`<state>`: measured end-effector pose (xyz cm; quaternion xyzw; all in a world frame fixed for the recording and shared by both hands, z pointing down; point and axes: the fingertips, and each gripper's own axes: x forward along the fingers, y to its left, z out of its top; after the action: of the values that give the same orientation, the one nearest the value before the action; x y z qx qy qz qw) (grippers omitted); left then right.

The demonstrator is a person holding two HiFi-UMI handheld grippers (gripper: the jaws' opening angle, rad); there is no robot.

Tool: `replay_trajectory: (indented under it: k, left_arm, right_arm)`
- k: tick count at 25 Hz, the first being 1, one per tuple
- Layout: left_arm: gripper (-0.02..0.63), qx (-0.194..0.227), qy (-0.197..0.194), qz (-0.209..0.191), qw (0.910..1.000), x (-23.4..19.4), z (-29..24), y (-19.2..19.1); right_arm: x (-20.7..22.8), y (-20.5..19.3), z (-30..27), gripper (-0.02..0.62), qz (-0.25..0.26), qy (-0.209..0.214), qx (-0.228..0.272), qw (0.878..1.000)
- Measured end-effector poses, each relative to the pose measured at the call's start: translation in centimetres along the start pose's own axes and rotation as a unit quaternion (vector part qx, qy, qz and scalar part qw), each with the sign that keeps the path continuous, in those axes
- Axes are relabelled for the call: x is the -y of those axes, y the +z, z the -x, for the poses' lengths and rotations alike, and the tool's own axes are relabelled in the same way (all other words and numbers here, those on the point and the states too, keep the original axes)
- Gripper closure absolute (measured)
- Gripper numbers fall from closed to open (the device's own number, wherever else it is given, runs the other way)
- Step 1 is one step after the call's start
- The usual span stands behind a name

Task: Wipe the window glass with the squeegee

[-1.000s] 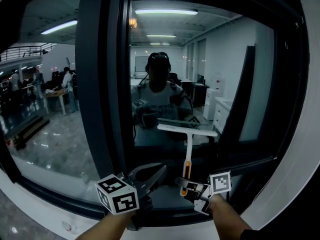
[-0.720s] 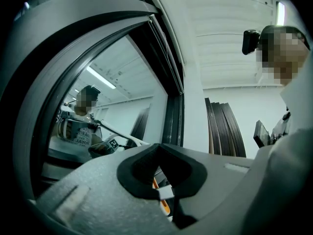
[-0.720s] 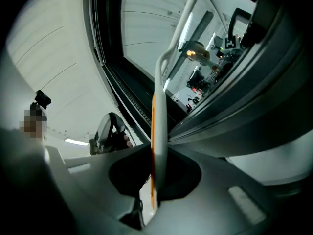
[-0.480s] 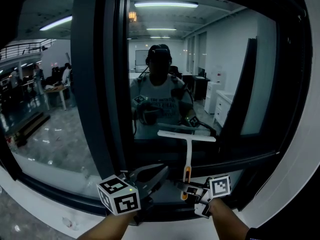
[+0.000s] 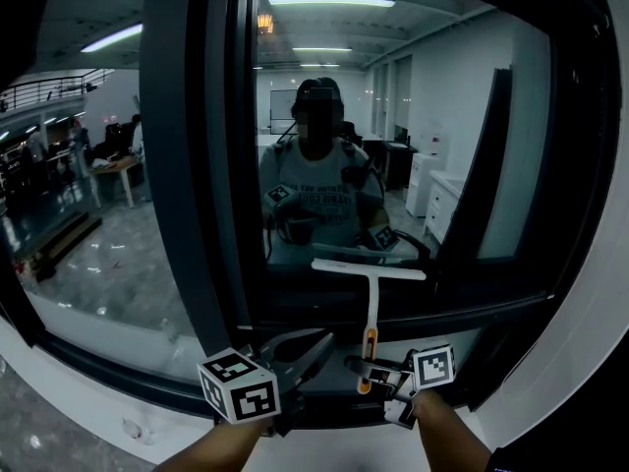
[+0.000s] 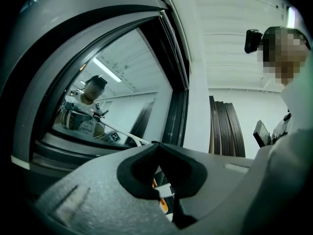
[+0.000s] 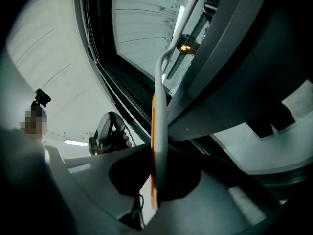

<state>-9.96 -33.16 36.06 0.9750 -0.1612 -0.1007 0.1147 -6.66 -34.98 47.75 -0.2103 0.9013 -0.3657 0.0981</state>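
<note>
The squeegee (image 5: 371, 308) has a white T-shaped blade, a white shaft and an orange grip. It stands upright against the window glass (image 5: 324, 136), with its blade low on the pane. My right gripper (image 5: 376, 372) is shut on the grip at the bottom of the window. In the right gripper view the handle (image 7: 159, 126) runs up from between the jaws of the right gripper (image 7: 156, 173). My left gripper (image 5: 313, 347) hovers just left of the handle, shut and holding nothing. In the left gripper view the tips of the left gripper (image 6: 156, 146) meet, and a bit of the handle (image 6: 164, 202) shows behind them.
A thick dark mullion (image 5: 187, 165) stands left of the pane and a dark bottom rail (image 5: 472, 308) runs under it. A white sill (image 5: 324, 452) lies below. The glass reflects the person with both grippers. Through the left pane (image 5: 88, 195) an office hall shows.
The squeegee has slid a little down the glass with the right gripper. The left gripper has stayed beside it.
</note>
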Motion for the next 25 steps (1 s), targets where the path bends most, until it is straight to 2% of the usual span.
replay_trajectory:
  k: [6, 13, 19, 25]
  left_arm:
    - [0.609, -0.006, 0.004, 0.007, 1.0000, -0.3, 0.6, -0.8]
    - [0.609, 0.011, 0.007, -0.016, 0.9998, 0.1, 2.1, 2.2]
    - [0.609, 0.049, 0.023, -0.060, 0.9967, -0.2, 2.5, 7.5]
    - [0.609, 0.082, 0.030, -0.113, 0.9897, 0.9, 2.2, 13.5]
  right_arm:
    - [-1.3, -0.2, -0.4, 0.571, 0.023, 0.002, -0.011, 1.000]
    - [-7.8, 3.0, -2.1, 0.571, 0.098, 0.030, -0.018, 0.995]
    - [-14.2, 11.3, -4.2, 0.571, 0.188, 0.060, -0.015, 0.980]
    - [-19.8, 21.7, -6.3, 0.571, 0.276, 0.063, -0.006, 0.959]
